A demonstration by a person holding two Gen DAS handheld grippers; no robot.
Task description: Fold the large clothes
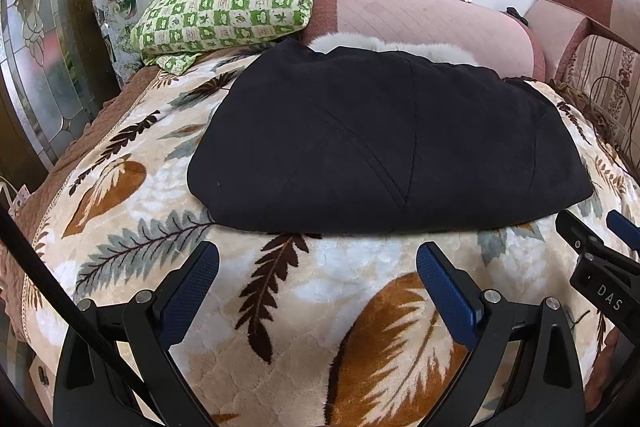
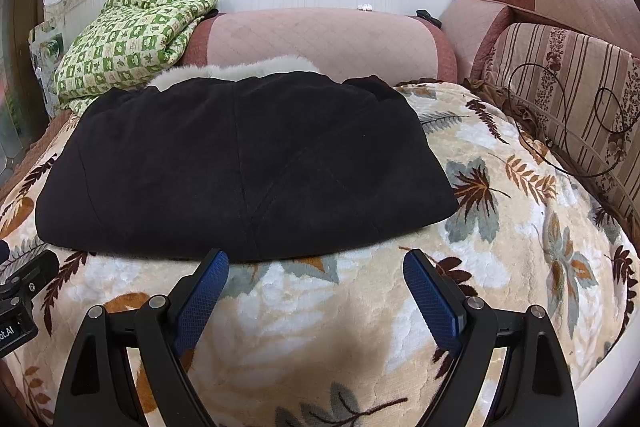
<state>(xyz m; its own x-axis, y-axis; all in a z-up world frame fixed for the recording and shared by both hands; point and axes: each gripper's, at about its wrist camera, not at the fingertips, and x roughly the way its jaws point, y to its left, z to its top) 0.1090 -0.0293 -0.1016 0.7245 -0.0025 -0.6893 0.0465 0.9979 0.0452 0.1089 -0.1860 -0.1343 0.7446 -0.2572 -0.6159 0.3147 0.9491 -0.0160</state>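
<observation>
While both grippers hover over the leaf-print blanket [image 1: 328, 267], neither one touches the garment. At far left, a green checked quilt [image 1: 228, 3] lies folded against the pink sofa backrest [image 1: 432, 19], near the far left corner of the coat. At centre, the black coat [image 1: 380, 139] lies folded into a compact rectangle on the blanket, with a white fur collar [image 1: 384, 45] showing at its far edge.

Left gripper [image 1: 318, 281]: jaws spread wide, holding nothing, blue pads [image 1: 188, 291] clear of the fabric, positioned just short of the coat's near edge.

Right gripper [image 2: 316, 285]: jaws spread wide, holding nothing, left fingertip just beside the coat's near hem; whether it touches cannot be determined. In the left wrist view, this gripper appears at the right margin, beside the coat's near right corner.

At far right, a striped cushion [image 2: 568, 99] with a thin black cable [image 2: 560, 131] across it borders the blanket.
</observation>
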